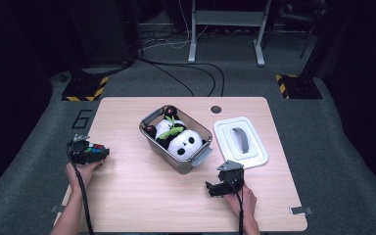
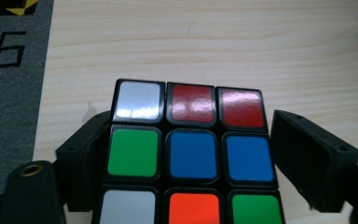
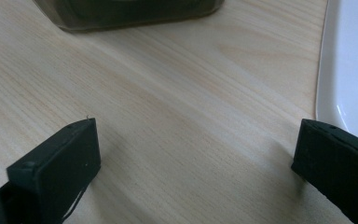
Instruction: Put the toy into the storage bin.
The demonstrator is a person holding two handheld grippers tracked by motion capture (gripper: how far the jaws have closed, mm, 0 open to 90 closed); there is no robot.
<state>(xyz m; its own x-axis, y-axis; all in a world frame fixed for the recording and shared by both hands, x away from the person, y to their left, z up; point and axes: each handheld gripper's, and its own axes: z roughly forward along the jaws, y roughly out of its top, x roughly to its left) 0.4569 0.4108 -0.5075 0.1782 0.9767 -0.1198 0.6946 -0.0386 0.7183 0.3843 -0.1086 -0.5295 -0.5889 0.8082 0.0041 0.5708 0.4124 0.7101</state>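
A Rubik's cube (image 2: 191, 154) with white, red, green, blue and orange squares on top lies on the wooden table (image 1: 142, 191) near its left edge. My left gripper (image 2: 191, 120) straddles it, one black jaw against each side of the cube. In the high view the cube (image 1: 94, 148) sits at the tip of the left gripper (image 1: 98, 152), which a hand holds low at the table. My right gripper (image 1: 209, 189) rests low on the table at front right, pointing left. Its jaws stand wide apart over bare wood, so the right gripper (image 3: 198, 128) holds nothing.
A metal bin (image 1: 149, 134) in the middle of the table holds a panda plush (image 1: 181, 142). A white lid (image 1: 240, 142) with a grey handle lies to its right, close to the right gripper. The bin's wall (image 3: 130, 11) and the lid's edge (image 3: 349, 70) show beyond the right jaws.
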